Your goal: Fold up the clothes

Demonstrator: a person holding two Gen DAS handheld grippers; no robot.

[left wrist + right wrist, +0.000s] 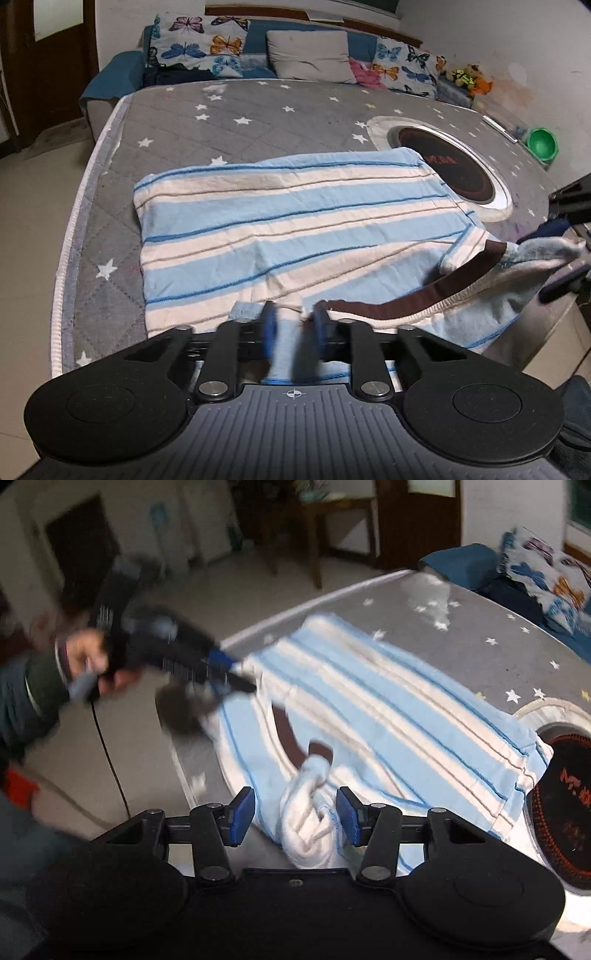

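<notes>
Fabric of the striped shirt (280, 229), spread over the star-patterned table cover (177, 122) across mid-frame, is pinched by the left gripper (293, 317) at the lower centre. In the right wrist view, a bunched sleeve (306, 812) is seen between the spread fingers of the right gripper (295, 818), low centre. Both sides should be carried level, so the fold is laid evenly.

Left gripper (293, 325) – jaws closed on fold of cloth, blue pads pressing it from both sides. Right gripper (295, 814) – jaws apart, bunched cloth between pads, contact not clear. Person's left hand (98, 664) wrapped around handle of left gripper, blurred in right wrist view; dark sleeve (33, 698) covers wrist.
</notes>
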